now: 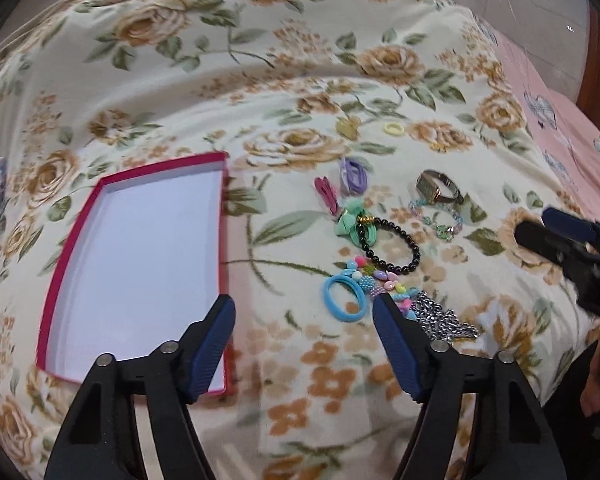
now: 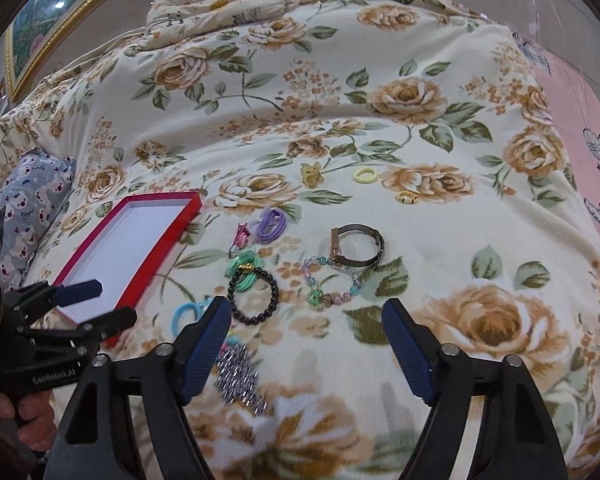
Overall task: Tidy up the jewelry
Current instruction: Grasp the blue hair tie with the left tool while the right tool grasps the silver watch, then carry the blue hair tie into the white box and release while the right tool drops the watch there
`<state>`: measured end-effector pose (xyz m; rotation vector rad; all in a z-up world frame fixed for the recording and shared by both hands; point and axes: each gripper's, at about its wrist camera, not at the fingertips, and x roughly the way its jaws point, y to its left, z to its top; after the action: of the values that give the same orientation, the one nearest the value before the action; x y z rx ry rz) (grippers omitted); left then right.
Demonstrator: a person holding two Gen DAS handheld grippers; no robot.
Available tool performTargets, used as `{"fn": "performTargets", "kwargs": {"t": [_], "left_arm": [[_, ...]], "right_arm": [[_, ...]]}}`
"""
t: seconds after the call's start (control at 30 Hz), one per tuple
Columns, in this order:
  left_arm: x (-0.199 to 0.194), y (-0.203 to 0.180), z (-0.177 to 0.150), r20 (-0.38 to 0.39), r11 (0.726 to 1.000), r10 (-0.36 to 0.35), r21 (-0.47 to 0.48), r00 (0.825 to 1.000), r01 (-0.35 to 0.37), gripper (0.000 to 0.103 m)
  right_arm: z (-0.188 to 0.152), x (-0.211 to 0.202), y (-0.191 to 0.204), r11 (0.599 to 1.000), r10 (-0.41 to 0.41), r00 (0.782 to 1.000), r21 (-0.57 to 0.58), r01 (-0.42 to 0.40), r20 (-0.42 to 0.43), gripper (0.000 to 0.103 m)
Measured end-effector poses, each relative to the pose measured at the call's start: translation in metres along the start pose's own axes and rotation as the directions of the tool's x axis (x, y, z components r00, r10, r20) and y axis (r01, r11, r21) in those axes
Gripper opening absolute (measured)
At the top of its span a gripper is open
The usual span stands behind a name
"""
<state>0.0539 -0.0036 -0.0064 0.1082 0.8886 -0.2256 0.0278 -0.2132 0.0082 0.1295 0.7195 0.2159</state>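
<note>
A red-rimmed box (image 1: pixel 140 264) with a bare white floor lies open on the floral blanket. To its right lies a loose heap of jewelry: a black bead bracelet (image 1: pixel 416 254), a gold watch (image 1: pixel 428 188), a blue hair tie (image 1: pixel 326 292), a silver chain (image 1: pixel 444 316) and purple hair ties (image 1: pixel 354 176). My left gripper (image 1: pixel 303 300) hovers open between the box and the blue hair tie, holding nothing. My right gripper (image 2: pixel 307 303) is open over the blanket, just in front of the pastel bead bracelet (image 2: pixel 316 296) and beside the black bracelet (image 2: pixel 276 288). Its fingers are empty too.
Farther back lie a yellow hair ring (image 2: pixel 366 176), a yellow claw clip (image 2: pixel 312 174) and a small gold ring (image 2: pixel 406 198). A grey patterned pillow (image 2: pixel 32 200) sits left of the box, a pink sheet (image 2: pixel 580 112) at the right. A hand (image 2: pixel 32 420) grips the left tool.
</note>
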Motion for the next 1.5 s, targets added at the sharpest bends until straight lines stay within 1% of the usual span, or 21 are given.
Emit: {"fn": "performTargets", "kwargs": {"t": [0.1, 0.2, 0.33, 0.43, 0.47, 0.5, 0.57, 0.63, 0.7, 0.73, 0.77, 0.8, 0.83, 0.87, 0.93, 1.03, 1.1, 1.23, 1.37, 1.5], "left_arm": [[0.016, -0.001, 0.007, -0.032, 1.0, -0.01, 0.026, 0.999, 0.011, 0.062], [0.034, 0.001, 0.014, -0.069, 0.998, -0.046, 0.039, 0.997, 0.048, 0.057], [0.057, 0.005, 0.022, -0.107, 0.996, -0.06, 0.056, 0.992, 0.066, 0.054], [0.073, 0.004, 0.024, -0.136, 0.996, -0.06, 0.064, 0.989, 0.07, 0.049], [0.079, 0.004, 0.024, -0.147, 0.995, -0.064, 0.063, 0.987, 0.074, 0.045], [0.083, 0.004, 0.024, -0.156, 0.995, -0.07, 0.062, 0.985, 0.081, 0.038], [0.091, 0.002, 0.024, -0.172, 0.993, -0.089, 0.062, 0.981, 0.101, 0.033], [0.097, 0.001, 0.024, -0.178, 0.991, -0.096, 0.07, 0.979, 0.11, 0.03], [0.1, -0.001, 0.024, -0.178, 0.99, -0.107, 0.07, 0.978, 0.121, 0.025], [0.101, -0.001, 0.024, -0.178, 0.989, -0.124, 0.061, 0.976, 0.136, 0.023], [0.1, -0.001, 0.023, -0.178, 0.987, -0.138, 0.056, 0.974, 0.15, 0.018], [0.1, -0.001, 0.023, -0.178, 0.986, -0.148, 0.054, 0.973, 0.16, 0.012], [0.101, -0.002, 0.022, -0.173, 0.984, -0.155, 0.059, 0.973, 0.167, 0.01], [0.1, -0.002, 0.022, -0.171, 0.983, -0.157, 0.064, 0.973, 0.17, 0.006], [0.099, -0.003, 0.019, -0.156, 0.983, -0.154, 0.075, 0.976, 0.167, 0.003], [0.093, 0.0, 0.017, -0.134, 0.983, -0.161, 0.062, 0.978, 0.17, 0.002], [0.086, 0.004, 0.017, -0.103, 0.984, -0.169, 0.046, 0.98, 0.174, 0.002], [0.066, 0.014, 0.019, -0.042, 0.98, -0.196, 0.009, 0.98, 0.197, 0.002], [0.05, 0.03, 0.019, -0.004, 0.98, -0.197, -0.029, 0.98, 0.197, 0.002], [0.032, 0.058, 0.016, 0.03, 0.974, -0.2, -0.1, 0.979, 0.202, 0.002]], "right_arm": [[0.01, 0.019, -0.007, 1.0, 0.01, 0.999, 0.023, -0.009, -0.03, 0.071], [0.018, 0.038, -0.012, 0.999, 0.016, 0.998, 0.033, -0.014, -0.058, 0.066], [0.029, 0.067, -0.018, 0.999, 0.023, 0.994, 0.049, -0.018, -0.102, 0.061], [0.033, 0.086, -0.022, 0.998, 0.024, 0.991, 0.059, -0.017, -0.133, 0.058], [0.034, 0.091, -0.022, 0.998, 0.023, 0.989, 0.06, -0.015, -0.143, 0.057], [0.035, 0.097, -0.023, 0.998, 0.02, 0.988, 0.06, -0.01, -0.153, 0.057], [0.036, 0.107, -0.026, 0.998, 0.017, 0.985, 0.064, -0.006, -0.171, 0.053], [0.037, 0.116, -0.028, 0.998, 0.016, 0.982, 0.066, -0.004, -0.186, 0.049], [0.038, 0.123, -0.03, 0.998, 0.011, 0.981, 0.067, 0.002, -0.194, 0.044], [0.039, 0.126, -0.031, 0.998, 0.013, 0.98, 0.069, 0.001, -0.197, 0.038], [0.039, 0.128, -0.032, 0.998, 0.012, 0.98, 0.07, 0.003, -0.2, 0.03], [0.039, 0.131, -0.032, 0.998, 0.006, 0.979, 0.068, 0.008, -0.203, 0.026], [0.039, 0.133, -0.033, 0.998, -0.002, 0.979, 0.066, 0.015, -0.205, 0.016], [0.039, 0.134, -0.034, 0.998, 0.003, 0.979, 0.069, 0.012, -0.205, 0.012], [0.038, 0.132, -0.036, 0.997, 0.015, 0.98, 0.08, 0.001, -0.198, 0.007], [0.038, 0.123, -0.034, 0.996, 0.034, 0.983, 0.089, -0.018, -0.178, 0.007], [0.038, 0.115, -0.031, 0.995, 0.057, 0.984, 0.093, -0.041, -0.168, 0.007], [0.036, 0.097, -0.016, 0.993, 0.096, 0.985, 0.08, -0.086, -0.144, 0.007], [0.035, 0.085, 0.004, 0.989, 0.141, 0.981, 0.062, -0.133, -0.133, 0.007], [0.039, 0.077, 0.032, 0.98, 0.201, 0.972, 0.034, -0.198, -0.125, 0.007]]}}
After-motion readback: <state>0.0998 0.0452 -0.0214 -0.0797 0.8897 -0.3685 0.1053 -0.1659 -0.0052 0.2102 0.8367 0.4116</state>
